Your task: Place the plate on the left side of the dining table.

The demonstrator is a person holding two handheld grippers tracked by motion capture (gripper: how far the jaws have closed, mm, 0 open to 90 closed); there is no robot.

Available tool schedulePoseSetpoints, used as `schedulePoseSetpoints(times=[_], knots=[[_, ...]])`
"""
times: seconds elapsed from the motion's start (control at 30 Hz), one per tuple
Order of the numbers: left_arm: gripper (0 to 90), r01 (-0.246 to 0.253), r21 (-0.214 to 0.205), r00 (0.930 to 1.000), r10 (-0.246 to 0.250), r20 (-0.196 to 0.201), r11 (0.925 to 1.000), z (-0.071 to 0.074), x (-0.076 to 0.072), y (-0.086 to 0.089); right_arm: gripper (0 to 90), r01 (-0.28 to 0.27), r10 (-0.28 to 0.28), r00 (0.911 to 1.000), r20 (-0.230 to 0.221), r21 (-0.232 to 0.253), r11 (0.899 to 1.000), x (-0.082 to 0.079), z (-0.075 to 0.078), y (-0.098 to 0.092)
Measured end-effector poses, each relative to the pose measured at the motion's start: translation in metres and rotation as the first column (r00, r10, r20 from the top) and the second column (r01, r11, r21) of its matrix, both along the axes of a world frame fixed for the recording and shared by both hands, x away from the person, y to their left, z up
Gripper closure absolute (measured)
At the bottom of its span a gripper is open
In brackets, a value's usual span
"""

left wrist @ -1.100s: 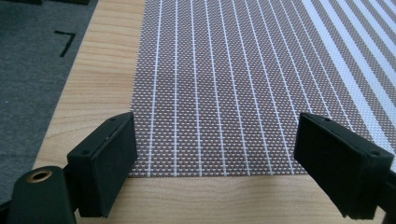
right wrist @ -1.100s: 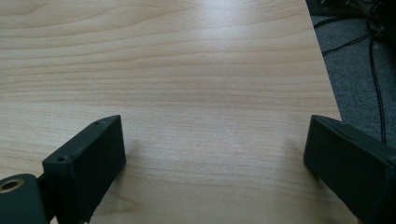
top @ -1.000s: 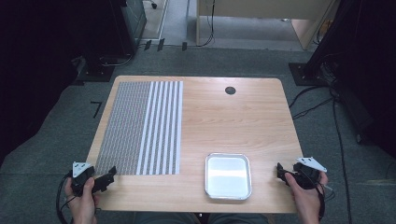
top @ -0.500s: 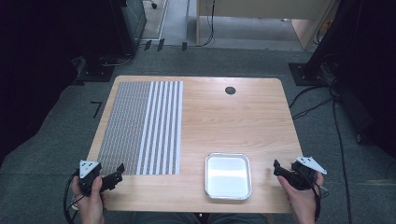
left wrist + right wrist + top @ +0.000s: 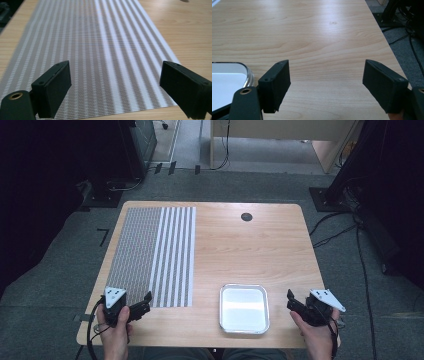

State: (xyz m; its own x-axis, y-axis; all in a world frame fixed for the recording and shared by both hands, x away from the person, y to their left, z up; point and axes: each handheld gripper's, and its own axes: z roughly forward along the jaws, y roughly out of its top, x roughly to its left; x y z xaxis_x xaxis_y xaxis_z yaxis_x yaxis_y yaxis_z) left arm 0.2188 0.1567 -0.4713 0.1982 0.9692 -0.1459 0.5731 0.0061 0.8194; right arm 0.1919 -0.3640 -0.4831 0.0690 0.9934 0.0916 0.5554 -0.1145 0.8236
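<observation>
Container: a shallow rectangular metal tray with rounded corners (image 5: 244, 308) sat on the near part of the light wooden table (image 5: 260, 250), between the two grippers and closer to the right one. Its pale inner floor held nothing visible. In the right gripper view, one rounded corner of the tray (image 5: 229, 80) appeared at the lower left, just beside the left-hand jaw.

Mat: a grey-and-white striped woven placemat (image 5: 155, 254) lay flat on the left half of the table. The stripes ran away from the person, fine on the mat's left part and broad on its right part. In the left gripper view, the mat (image 5: 95, 50) lay beyond the jaws, with its near edge under them.

Table fitting: a small round black cable port (image 5: 246, 217) was set into the far part of the tabletop.

Writing: no legible brand, label or text could be made out on the tray, the mat or the grippers.

Left gripper (image 5: 142, 304): it was held in the left hand (image 5: 116, 330) at the near left corner of the mat. The jaws were spread wide and released, with nothing between them and nothing touched.

Right gripper (image 5: 291, 301): it was held in the right hand (image 5: 314, 332) at the near right edge of the table, just beside the tray. The jaws had just been closing slightly but stood wide apart, with bare tabletop between them and nothing grasped.
</observation>
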Motion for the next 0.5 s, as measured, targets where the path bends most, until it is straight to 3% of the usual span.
schedulePoseSetpoints(times=[0.03, 0.27, 0.5], knots=[[10.0, 0.026, -0.001, 0.9997, -0.026, 0.0, 0.9997, 0.002, 0.001, -0.009, 22.7, -0.005, 0.005, 1.0, 0.002, -0.002, 1.0, 0.0, 0.001, 0.001], [10.1, 0.055, -0.007, 0.9985, -0.055, 0.002, 0.9984, 0.004, 0.003, -0.029, 28.1, -0.017, 0.017, 0.9997, 0.021, 0.01, 1.0, -0.003, 0.004, 0.006], [10.0, 0.122, 0.003, 0.9925, -0.122, -0.005, 0.9925, 0.0, 0.003, -0.068, 38.1, -0.049, 0.048, 0.9978, 0.047, 0.032, 0.998, -0.006, 0.006, 0.008]])
